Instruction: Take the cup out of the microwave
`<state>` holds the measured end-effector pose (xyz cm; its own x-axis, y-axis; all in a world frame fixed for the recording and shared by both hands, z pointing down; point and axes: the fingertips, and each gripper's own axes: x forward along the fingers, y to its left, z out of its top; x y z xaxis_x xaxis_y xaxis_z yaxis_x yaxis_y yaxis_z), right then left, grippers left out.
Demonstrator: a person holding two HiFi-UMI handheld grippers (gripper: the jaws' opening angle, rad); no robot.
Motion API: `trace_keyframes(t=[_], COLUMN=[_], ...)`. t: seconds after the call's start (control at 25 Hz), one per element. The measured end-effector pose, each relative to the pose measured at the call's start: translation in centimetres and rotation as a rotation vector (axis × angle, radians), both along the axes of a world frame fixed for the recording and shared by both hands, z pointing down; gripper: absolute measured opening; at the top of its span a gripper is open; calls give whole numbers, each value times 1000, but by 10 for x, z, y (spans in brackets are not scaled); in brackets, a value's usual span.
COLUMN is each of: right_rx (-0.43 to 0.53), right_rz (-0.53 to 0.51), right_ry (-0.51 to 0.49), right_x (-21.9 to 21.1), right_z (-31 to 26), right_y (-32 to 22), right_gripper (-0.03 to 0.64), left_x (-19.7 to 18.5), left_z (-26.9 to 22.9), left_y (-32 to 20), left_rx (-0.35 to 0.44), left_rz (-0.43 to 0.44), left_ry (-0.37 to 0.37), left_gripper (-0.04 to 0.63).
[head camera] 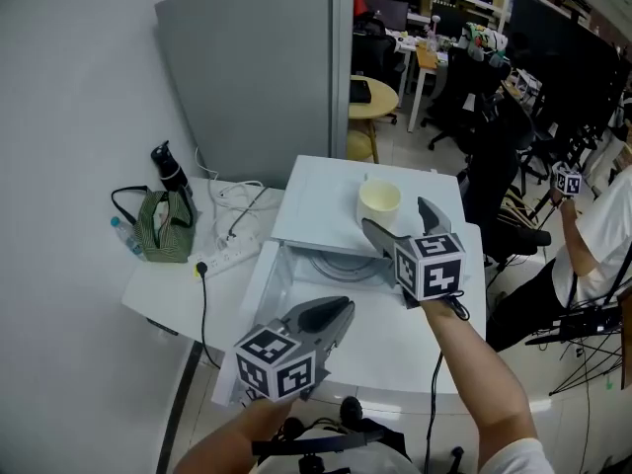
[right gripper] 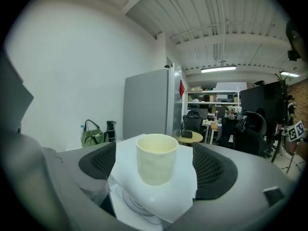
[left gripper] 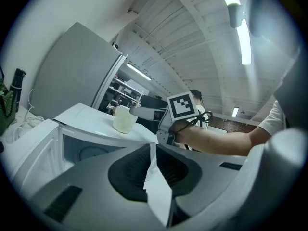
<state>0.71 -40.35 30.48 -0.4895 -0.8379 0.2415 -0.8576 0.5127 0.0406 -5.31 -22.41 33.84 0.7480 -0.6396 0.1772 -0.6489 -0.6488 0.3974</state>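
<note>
Cup (head camera: 379, 204) stands atop the microwave (head camera: 316, 194); right tool (head camera: 395, 215) gapes wide, not touching it; left tool (head camera: 339, 311) is closed, empty. Removal judged done; next, withdraw without nudging the cup.

i read this as open-plan office doubling as test lab: black swivel chairs (head camera: 484, 107) crowded among desks, round pale wooden table (head camera: 373, 97), tall grey partition panel (head camera: 257, 77), long white tube ceiling lights (left gripper: 243, 35), metal storage shelving (right gripper: 211, 97) at back.

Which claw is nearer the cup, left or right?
The right claw, jaws wide open, with the cup on the microwave top just beyond them; the left claw sits lower, shut on the door edge.
</note>
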Motion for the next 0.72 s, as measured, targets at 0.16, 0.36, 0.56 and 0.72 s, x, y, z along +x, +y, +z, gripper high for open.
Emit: trace_keyframes(t=[0.16,0.36,0.56,0.72], right_rx=[-9,-16,-66,-109], right_rz=[3,24,31,46], right_ry=[-40,-60,-99,-104], right_x=[6,15,22,24], right_z=[-9,-6,12,29], right_y=[33,70,99,120], right_gripper=[474,319,212,133], left_x=[6,5,7,12], left_z=[1,6,14,17], left_y=[10,23,32,41], left_rx=[-6,-15,-31,-41], left_rz=[20,37,57,86], left_ry=[3,11,20,24], left_gripper=[46,46,46,46])
